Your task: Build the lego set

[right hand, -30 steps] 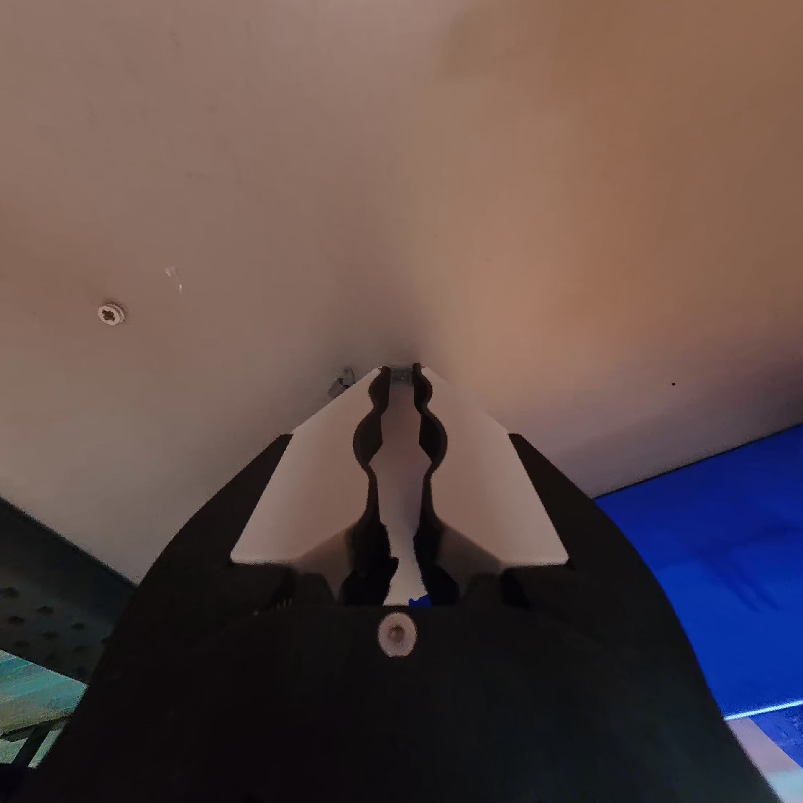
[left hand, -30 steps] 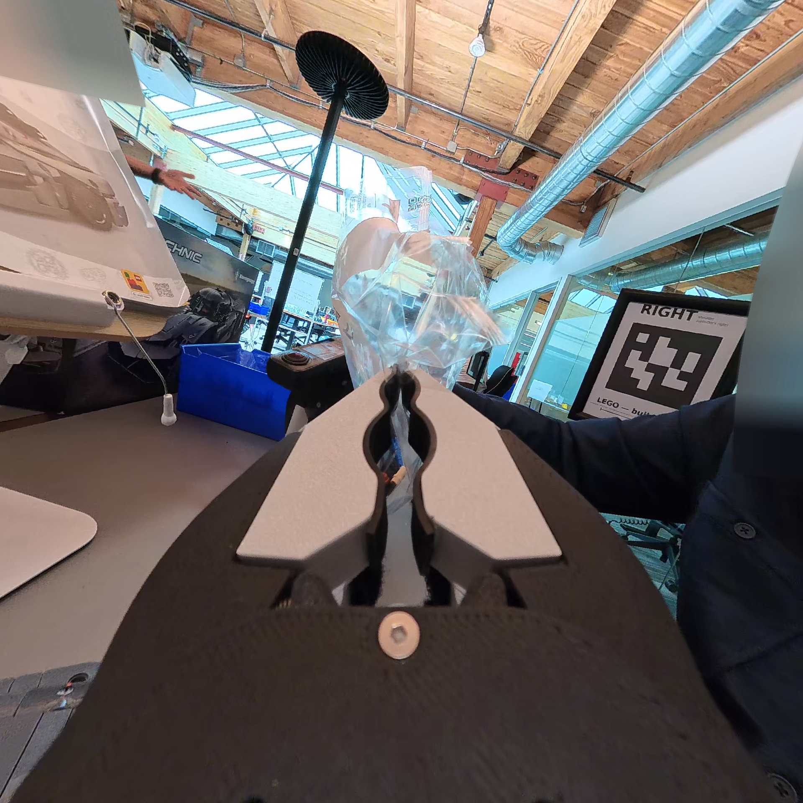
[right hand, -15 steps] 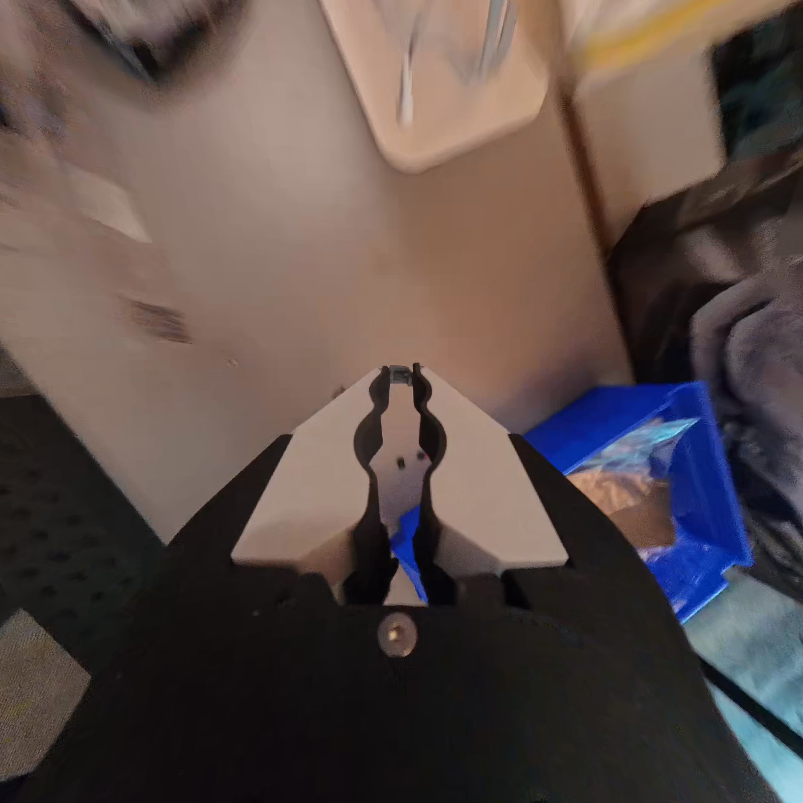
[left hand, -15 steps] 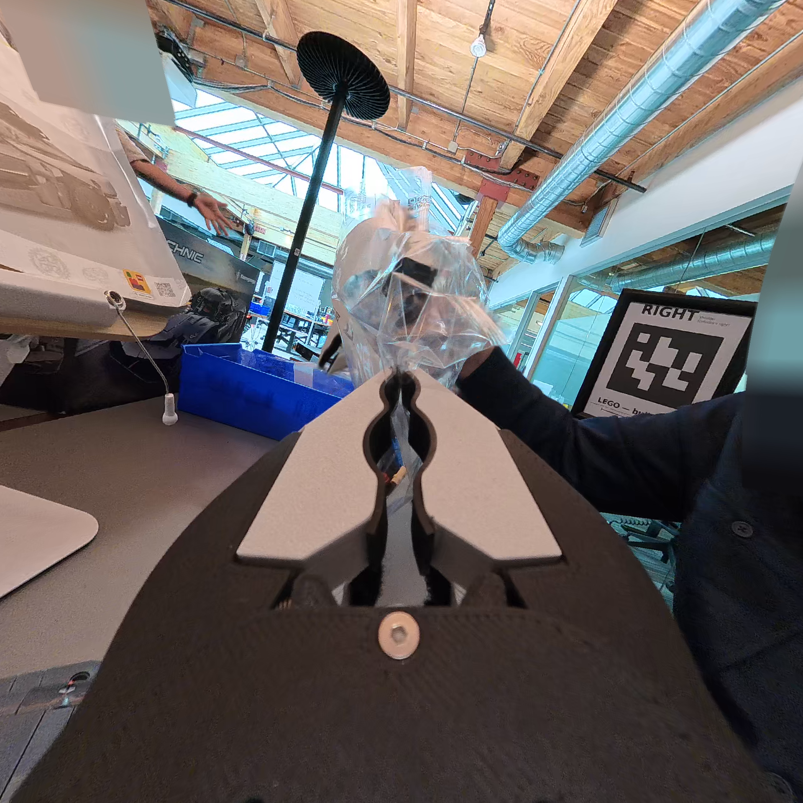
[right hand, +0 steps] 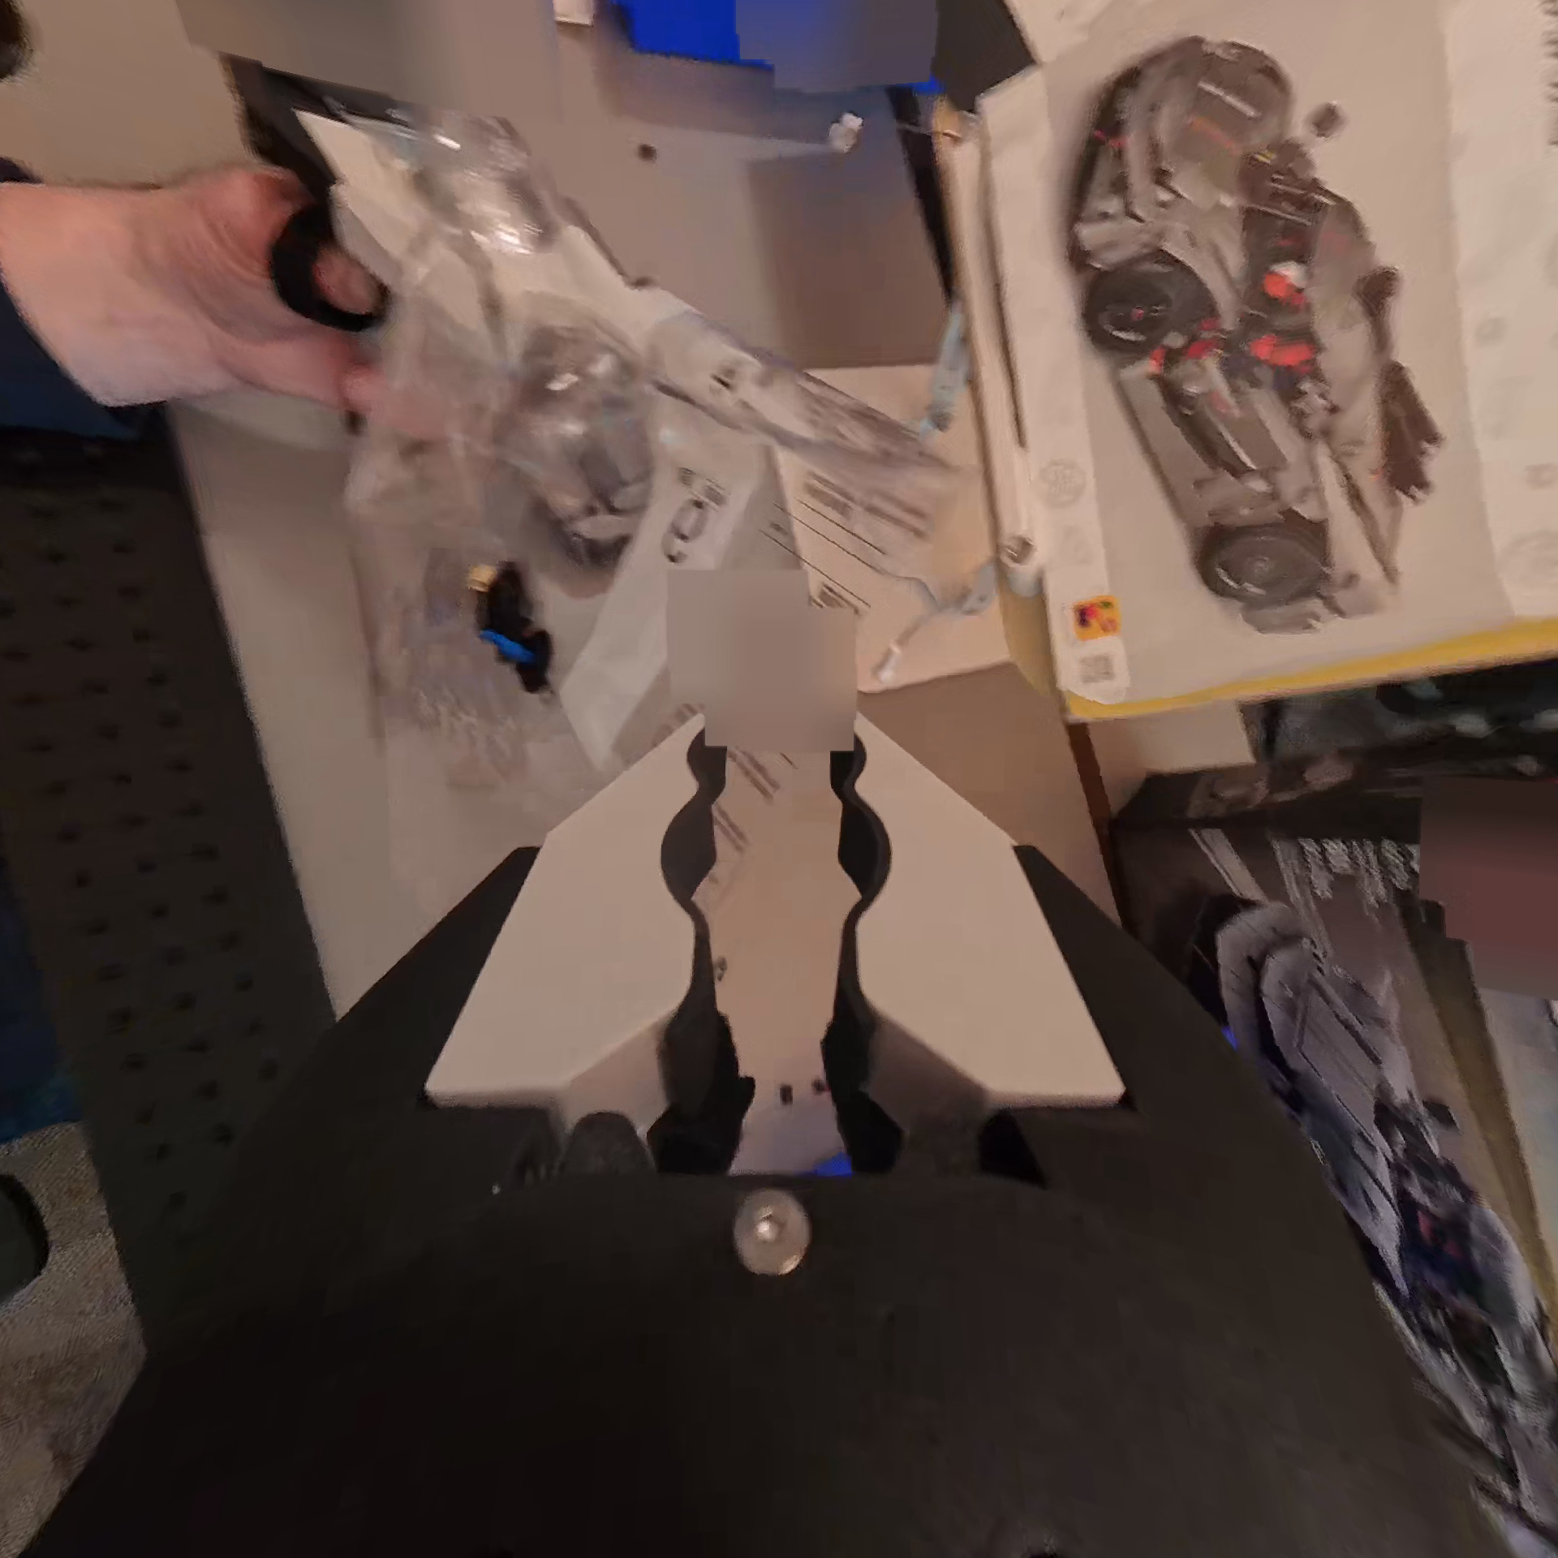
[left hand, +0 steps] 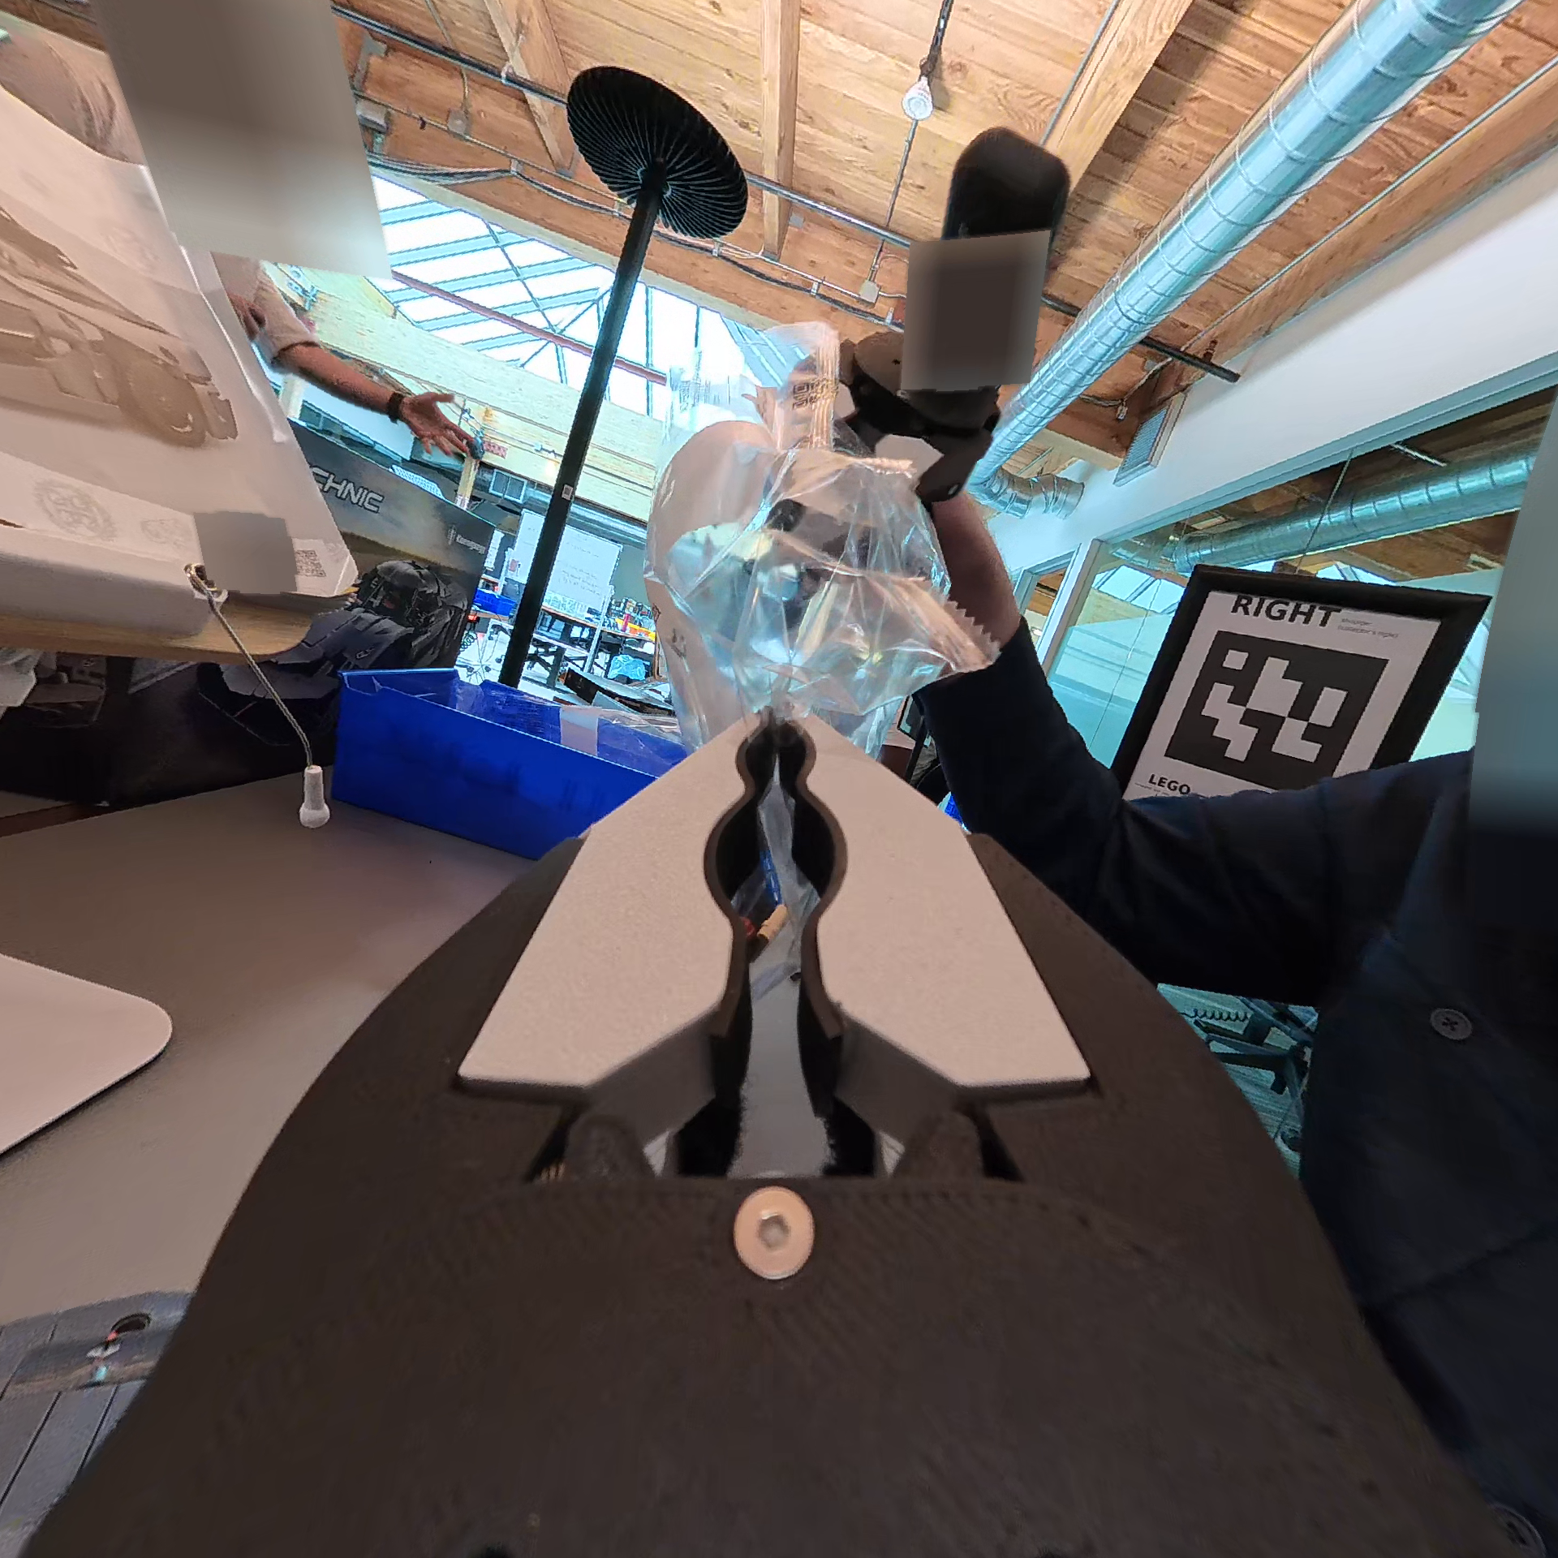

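The left gripper (left hand: 777, 732) has its jaws pinched nearly together on the neck of a clear plastic bag (left hand: 792, 582), which stands up and away from the tips into the air; small loose pieces, one tan and one red, sit in the film down between the jaws. The bag's long axis runs straight on from the jaws, toward the ceiling. From above, the right gripper (right hand: 776, 742) looks down with its jaws standing a moderate way apart and nothing between them; the bag (right hand: 539, 405) lies ahead and to its left, with a dark and a blue piece (right hand: 510, 628) hanging low in it. I judge the right gripper the free one for taking the bag's upper end, so the pull would run along that axis.

Beyond, a blue bin (left hand: 472, 759) sits on the grey tabletop (left hand: 169, 910). The instruction booklet (right hand: 1265, 337), showing a grey car, rests on a raised stand at the tabletop's far side. A framed sign with a black-and-white marker (left hand: 1290, 700) carries writing, as does the booklet's corner.
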A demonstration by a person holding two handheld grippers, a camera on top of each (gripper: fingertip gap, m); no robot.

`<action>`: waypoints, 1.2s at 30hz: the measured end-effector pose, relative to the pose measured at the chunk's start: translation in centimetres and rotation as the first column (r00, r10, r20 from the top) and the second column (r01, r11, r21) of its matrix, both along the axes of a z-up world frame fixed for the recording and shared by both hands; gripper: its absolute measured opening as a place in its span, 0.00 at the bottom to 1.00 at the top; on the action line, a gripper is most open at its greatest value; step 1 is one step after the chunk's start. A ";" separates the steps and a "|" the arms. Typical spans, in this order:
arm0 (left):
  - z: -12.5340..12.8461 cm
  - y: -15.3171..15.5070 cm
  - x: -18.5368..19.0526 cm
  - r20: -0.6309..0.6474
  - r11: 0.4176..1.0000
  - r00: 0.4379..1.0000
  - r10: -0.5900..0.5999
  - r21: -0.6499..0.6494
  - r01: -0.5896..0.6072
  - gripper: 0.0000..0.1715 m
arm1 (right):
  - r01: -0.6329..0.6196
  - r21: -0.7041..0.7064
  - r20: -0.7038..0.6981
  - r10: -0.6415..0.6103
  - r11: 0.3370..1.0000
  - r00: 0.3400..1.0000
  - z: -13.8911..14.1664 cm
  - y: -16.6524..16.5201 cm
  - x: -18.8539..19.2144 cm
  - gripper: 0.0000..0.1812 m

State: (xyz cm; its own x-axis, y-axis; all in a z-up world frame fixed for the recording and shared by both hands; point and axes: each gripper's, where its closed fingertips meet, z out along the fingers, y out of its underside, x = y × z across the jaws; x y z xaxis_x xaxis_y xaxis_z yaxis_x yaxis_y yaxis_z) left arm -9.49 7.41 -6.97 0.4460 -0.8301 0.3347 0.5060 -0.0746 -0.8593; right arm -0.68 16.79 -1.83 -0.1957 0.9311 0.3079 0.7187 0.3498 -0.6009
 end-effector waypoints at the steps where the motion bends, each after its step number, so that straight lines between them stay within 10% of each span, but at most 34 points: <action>1: 0.1 0.0 -0.1 0.002 1.000 1.000 0.001 0.002 -0.001 0.00 | 0.036 0.011 0.005 -0.036 0.999 0.999 0.0 1.1 0.6 0.12; 7: 0.4 -0.1 -0.3 0.011 1.000 1.000 0.006 0.010 -0.006 0.00 | 0.334 0.118 0.399 -0.353 0.935 0.846 -9.3 9.4 8.2 0.17; 15: 0.2 -0.1 -0.3 0.005 1.000 1.000 0.010 0.007 -0.010 0.00 | 0.449 0.145 0.703 -0.411 0.882 0.581 -23.2 12.6 13.1 0.18; 36: 0.1 0.0 -0.1 -0.004 1.000 1.000 0.003 0.004 -0.003 0.00 | 0.547 0.081 0.823 -0.365 0.833 0.435 -26.1 14.1 14.8 0.07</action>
State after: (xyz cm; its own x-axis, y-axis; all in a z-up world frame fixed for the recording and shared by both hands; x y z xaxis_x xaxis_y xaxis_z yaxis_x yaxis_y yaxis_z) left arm -9.59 7.45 -6.88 0.4497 -0.8301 0.3296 0.5024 -0.0700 -0.8618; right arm 14.08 30.89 -27.97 0.2035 0.9752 0.0873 0.9338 -0.2202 0.2822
